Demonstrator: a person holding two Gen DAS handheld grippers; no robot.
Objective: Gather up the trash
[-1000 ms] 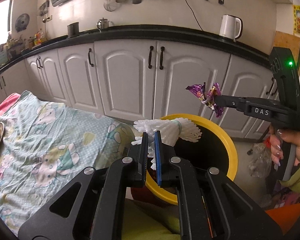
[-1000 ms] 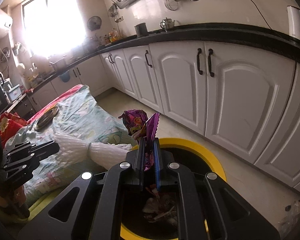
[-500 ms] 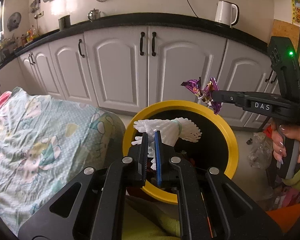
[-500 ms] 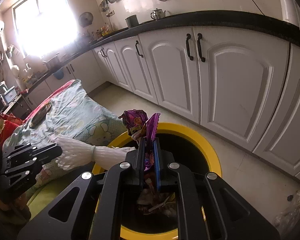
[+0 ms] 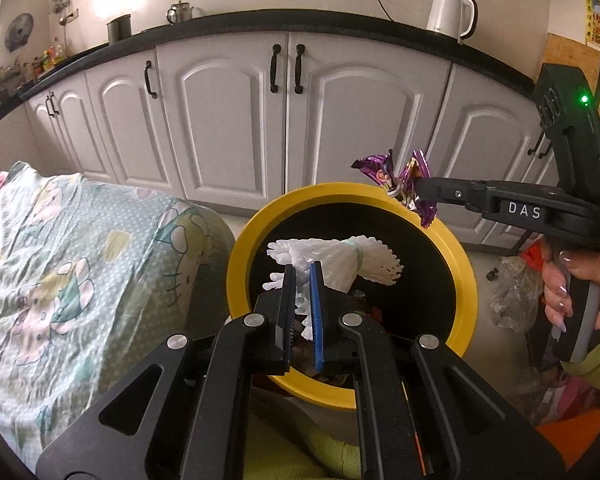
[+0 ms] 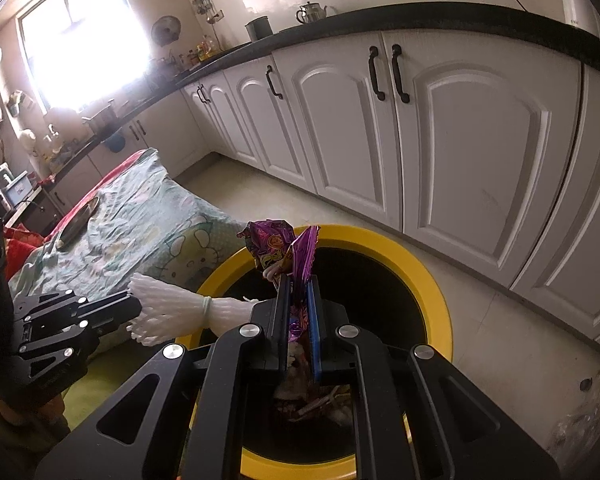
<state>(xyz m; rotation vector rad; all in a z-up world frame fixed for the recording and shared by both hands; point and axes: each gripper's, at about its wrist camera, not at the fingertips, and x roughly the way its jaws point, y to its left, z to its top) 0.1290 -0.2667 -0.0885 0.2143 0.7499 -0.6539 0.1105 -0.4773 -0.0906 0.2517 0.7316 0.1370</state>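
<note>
Both of my tongs have come lower and closer over the bin [image 5: 458, 280] since the earlier frames, so its yellow rim now fills more of each view. My left tongs [image 5: 302, 276] are clamped shut on the foam net [image 5: 340, 254], a soft white mesh sleeve cinched by a band and flared at both ends; I hold it over the dark opening so that it falls inside when released. My right tongs [image 6: 299, 284] are pinched shut on the wrapper [image 6: 278, 246], a crinkled, glossy purple foil twisted at the middle, held above the far side of the rim. Loose rubbish already lies at the bottom. Beside the bin a wrinkled printed cloth [image 5: 80, 260] covers a low surface.
</note>
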